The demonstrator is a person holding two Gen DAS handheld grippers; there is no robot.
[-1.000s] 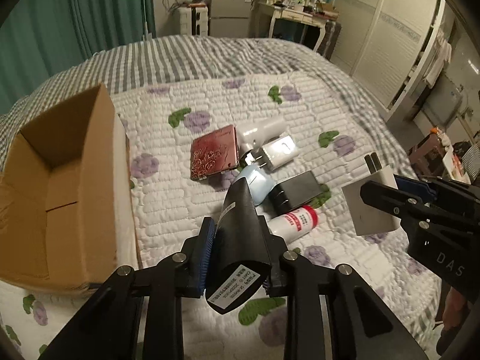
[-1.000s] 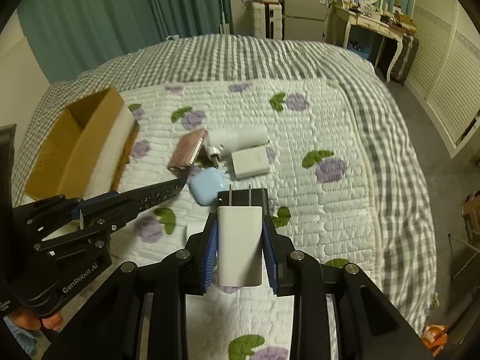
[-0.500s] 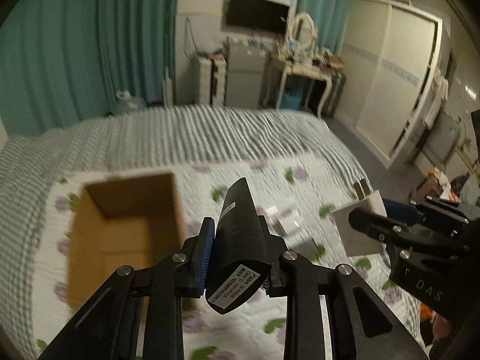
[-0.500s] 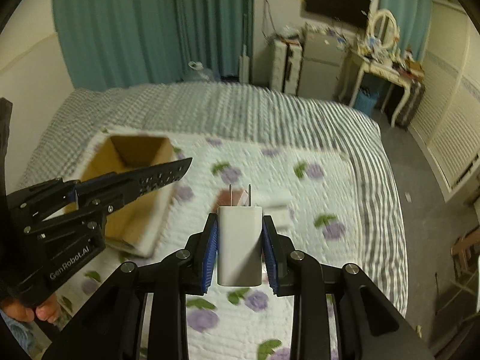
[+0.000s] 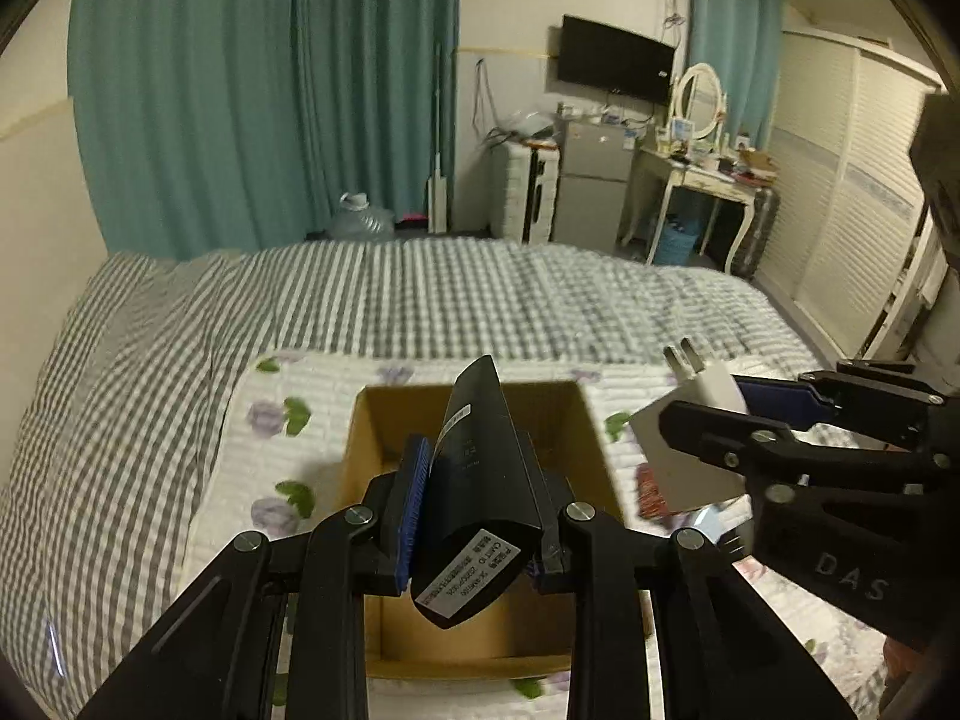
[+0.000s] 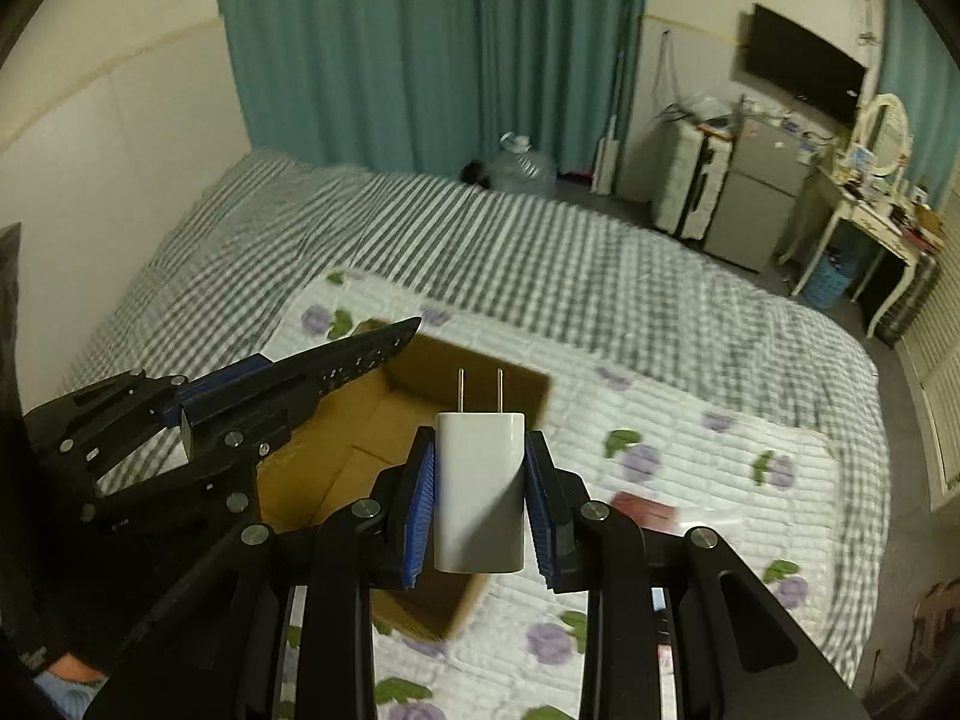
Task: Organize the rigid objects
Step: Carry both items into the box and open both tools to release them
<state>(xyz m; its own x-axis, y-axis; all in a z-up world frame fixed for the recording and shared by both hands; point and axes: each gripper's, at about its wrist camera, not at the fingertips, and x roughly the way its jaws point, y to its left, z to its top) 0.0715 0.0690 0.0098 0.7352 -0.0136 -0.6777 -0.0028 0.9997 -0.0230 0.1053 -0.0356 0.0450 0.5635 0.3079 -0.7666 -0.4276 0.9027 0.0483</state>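
1. Since the earlier frames both grippers have swung away from the scattered items on the quilt and now sit over the open brown cardboard box [image 5: 372, 450], which has shifted from the left edge of view to the centre.
2. Left gripper [image 5: 480, 516]: jaws narrowly apart, blue pads pressed on a black tapered plastic nozzle-like piece [image 5: 480, 468] with a white printed label at its near end. The piece hangs above the box opening.
3. Right gripper [image 6: 480, 498]: jaws closed on a white two-prong plastic wall charger [image 6: 480, 492], prongs pointing up and away from the camera. The charger is held upright over the near right corner of the box.
4. In the left wrist view the right gripper and its charger appear just right of the box, apart from the left gripper.
5. The box rests on a white quilted bedcover with purple flowers and green leaves [image 6: 690, 420], laid over a grey-and-white checked bedspread [image 5: 480, 300].
6. A dark red flat item [image 6: 642, 507] lies on the quilt right of the box; blurred.
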